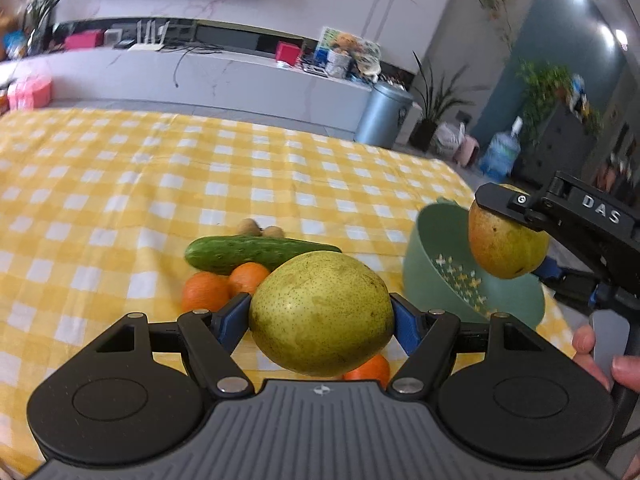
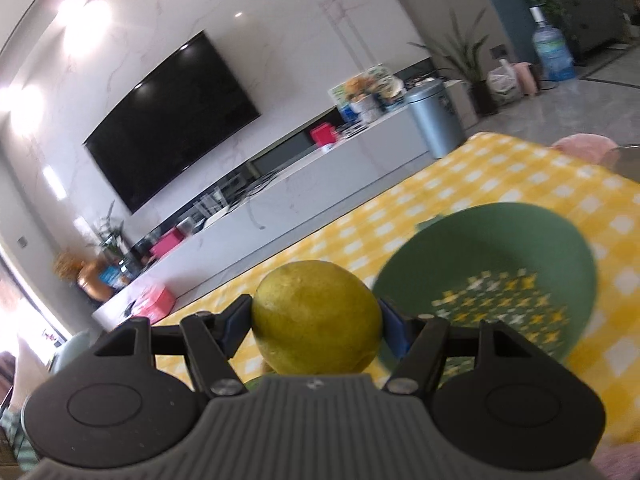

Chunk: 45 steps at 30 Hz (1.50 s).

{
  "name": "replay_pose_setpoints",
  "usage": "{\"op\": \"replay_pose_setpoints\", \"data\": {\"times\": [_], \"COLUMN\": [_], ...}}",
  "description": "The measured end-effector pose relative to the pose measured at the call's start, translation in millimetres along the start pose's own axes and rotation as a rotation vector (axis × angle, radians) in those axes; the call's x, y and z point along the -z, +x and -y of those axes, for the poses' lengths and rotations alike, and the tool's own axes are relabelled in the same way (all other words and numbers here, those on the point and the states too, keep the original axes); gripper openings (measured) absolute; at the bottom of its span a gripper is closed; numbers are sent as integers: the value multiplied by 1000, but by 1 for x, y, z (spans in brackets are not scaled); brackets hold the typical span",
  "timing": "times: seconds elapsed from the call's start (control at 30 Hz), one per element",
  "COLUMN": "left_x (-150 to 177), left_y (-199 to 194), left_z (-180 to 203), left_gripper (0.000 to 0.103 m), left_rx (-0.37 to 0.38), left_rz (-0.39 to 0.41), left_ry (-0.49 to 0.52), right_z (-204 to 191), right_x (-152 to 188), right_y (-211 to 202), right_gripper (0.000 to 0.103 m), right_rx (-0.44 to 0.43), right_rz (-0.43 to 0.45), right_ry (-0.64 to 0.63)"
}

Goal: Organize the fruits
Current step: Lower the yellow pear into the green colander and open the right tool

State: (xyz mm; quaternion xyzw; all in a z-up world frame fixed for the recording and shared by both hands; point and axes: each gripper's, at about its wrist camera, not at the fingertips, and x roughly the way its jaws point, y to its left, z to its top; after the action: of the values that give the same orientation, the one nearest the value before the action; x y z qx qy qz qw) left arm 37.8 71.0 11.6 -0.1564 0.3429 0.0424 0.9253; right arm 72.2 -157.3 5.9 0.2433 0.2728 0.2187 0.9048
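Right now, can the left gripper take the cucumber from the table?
Probably not yet. The left gripper is already shut on a green pear, so its fingers are full. The cucumber lies ahead, beyond the oranges.

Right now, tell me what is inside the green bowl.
The green bowl holds no fruit: only its perforated, star-patterned bottom shows. The right gripper and its pear cover the near rim, so that part is unseen.

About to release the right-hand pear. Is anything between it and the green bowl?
Nothing visible. The right gripper holds its pear in the air beside the green bowl, whose perforated inside looks bare.
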Motion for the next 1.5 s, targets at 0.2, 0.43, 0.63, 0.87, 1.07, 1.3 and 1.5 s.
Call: {"op": "replay_pose_setpoints", "data": {"times": [0.2, 0.43, 0.63, 0.87, 1.07, 1.3, 1.5], "left_x": [-11, -24, -29, -31, -35, -33, -34], "left_y": [5, 22, 42, 63, 76, 77, 80], "left_z": [28, 75, 110, 137, 140, 142, 133], "left_gripper": [84, 84, 84, 84, 84, 84, 84], "left_rx": [9, -2, 43, 45, 41, 40, 55], "left_rz": [-7, -5, -48, -60, -87, -90, -108], "left_ry": [39, 153, 221, 270, 280, 291, 224], "right_z": [26, 55, 88, 103, 109, 112, 108], "right_x": [-6, -11, -14, -18, -20, -21, -22], "right_y": [-5, -6, 0, 10, 16, 16, 19], "right_gripper": [65, 65, 65, 65, 65, 66, 60], "right_rx": [121, 221, 264, 277, 345, 371, 371], "right_rz": [41, 46, 11, -37, -61, -74, -75], "right_ry": [34, 105, 221, 264, 257, 277, 246]}}
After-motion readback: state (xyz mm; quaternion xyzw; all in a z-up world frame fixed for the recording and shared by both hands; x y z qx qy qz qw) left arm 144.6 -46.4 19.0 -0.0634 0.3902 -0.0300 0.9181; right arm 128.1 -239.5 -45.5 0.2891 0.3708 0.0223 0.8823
